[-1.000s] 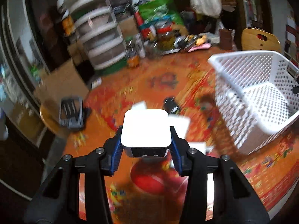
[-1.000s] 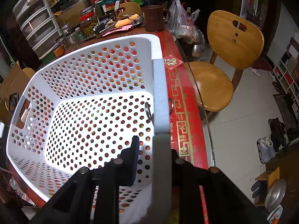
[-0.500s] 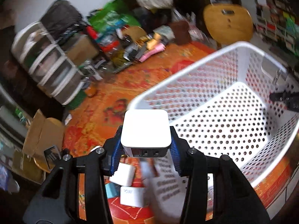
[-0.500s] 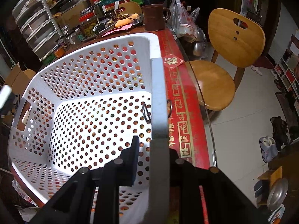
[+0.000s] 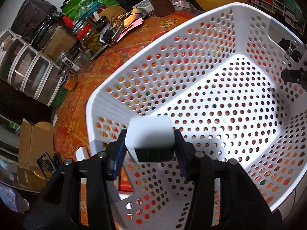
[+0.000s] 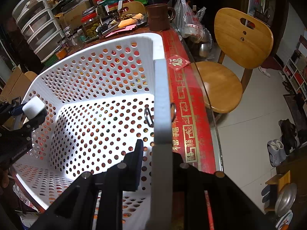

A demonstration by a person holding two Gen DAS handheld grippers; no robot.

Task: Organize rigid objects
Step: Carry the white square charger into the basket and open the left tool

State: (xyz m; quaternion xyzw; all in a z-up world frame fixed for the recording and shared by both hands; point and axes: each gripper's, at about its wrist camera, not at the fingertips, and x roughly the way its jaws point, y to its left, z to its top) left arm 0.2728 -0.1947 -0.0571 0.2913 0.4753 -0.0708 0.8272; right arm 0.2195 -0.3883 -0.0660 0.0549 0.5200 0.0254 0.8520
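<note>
Clamping white box (image 5: 150, 134): left gripper (image 5: 150, 149) | right gripper (image 6: 155, 153) pinching basket (image 6: 160, 95) rim, outer finger hidden

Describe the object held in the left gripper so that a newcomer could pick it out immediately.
Find the big white perforated basket on the orange table. At its near-left corner, the left gripper clamps a small white box with rounded corners. Unlike the basket, it has no holes, only dark ports on one face.

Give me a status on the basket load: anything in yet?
Nothing in yet: the white basket shows only its bare perforated floor. In hand: the left gripper holds a white box over the basket's near corner, not released. The right gripper clamps the basket rim. Left: drop this box; another white piece lies outside.
</note>
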